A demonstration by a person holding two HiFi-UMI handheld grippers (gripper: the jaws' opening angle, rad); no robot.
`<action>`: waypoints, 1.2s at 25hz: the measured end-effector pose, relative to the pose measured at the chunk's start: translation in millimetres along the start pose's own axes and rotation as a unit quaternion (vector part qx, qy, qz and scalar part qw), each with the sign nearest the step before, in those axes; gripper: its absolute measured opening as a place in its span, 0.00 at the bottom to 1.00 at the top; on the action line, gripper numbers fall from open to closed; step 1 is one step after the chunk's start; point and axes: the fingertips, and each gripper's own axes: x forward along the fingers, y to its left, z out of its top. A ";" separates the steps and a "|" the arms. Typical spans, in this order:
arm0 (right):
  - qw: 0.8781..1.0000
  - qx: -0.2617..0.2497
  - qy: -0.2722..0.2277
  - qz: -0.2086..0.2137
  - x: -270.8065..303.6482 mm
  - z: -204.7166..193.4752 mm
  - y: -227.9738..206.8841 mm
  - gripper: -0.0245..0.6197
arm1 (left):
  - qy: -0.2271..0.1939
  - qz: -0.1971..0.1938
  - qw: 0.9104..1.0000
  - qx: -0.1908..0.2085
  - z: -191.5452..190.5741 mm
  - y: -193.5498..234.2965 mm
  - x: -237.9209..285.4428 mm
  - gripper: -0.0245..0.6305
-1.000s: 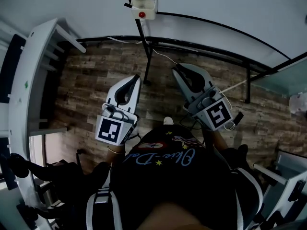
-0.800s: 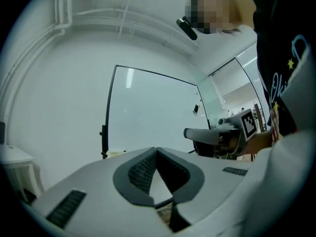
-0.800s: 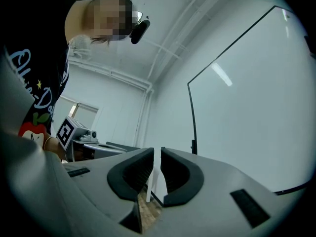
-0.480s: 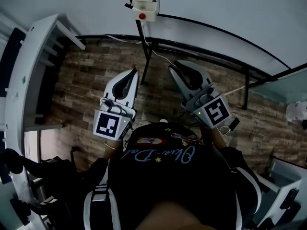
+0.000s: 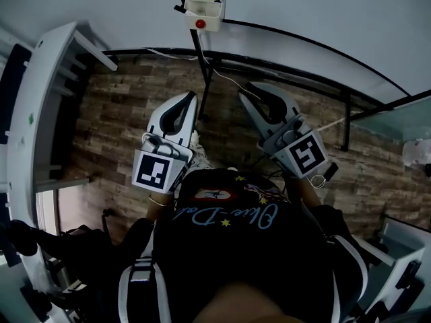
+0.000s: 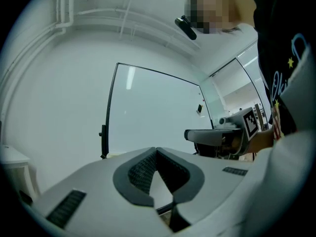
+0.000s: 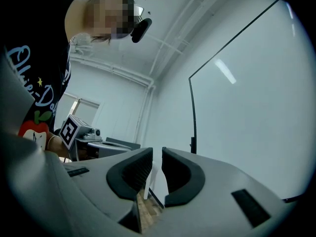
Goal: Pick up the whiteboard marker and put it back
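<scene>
Your white, grey-padded left gripper (image 6: 157,151) is closed, empty. The right gripper (image 7: 157,154), just opening, stands narrow, empty; it could knock the whiteboard marker away.

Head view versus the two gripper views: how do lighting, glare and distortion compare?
Head view: dim, the shirt nearly black; the whiteboard edge bows into an arc. Left gripper view: bright, a glare streak on the whiteboard, black corners. Right gripper view: a similar streak, strong fisheye bending.

Head view looks down; gripper views face whiteboard (image 6: 158,107).
</scene>
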 end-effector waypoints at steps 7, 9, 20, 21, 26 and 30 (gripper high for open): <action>0.999 -0.013 0.009 -0.031 41.7 -10.2 -21.0 0.15 | -0.007 -0.032 0.999 -0.004 -2.0 42.9 29.0 0.02; 0.999 -0.016 0.013 -0.038 54.9 -12.5 -27.2 0.15 | -0.007 -0.038 0.999 -0.007 -2.3 56.8 37.1 0.02; 0.997 -0.026 0.043 -0.061 113.6 -36.8 -57.6 0.15 | 0.001 -0.058 0.998 -0.018 -15.5 116.9 71.3 0.02; 0.997 -0.026 0.044 -0.061 118.2 -38.7 -59.7 0.16 | 0.000 -0.059 0.998 -0.019 -16.3 121.6 73.8 0.02; 0.995 -0.029 0.066 -0.064 143.0 -52.0 -66.9 0.17 | -0.003 -0.074 0.997 -0.024 -18.6 143.1 85.4 0.02; 0.994 -0.032 0.079 -0.067 163.5 -59.9 -72.5 0.17 | -0.010 -0.094 0.995 -0.026 -18.2 157.1 95.5 0.02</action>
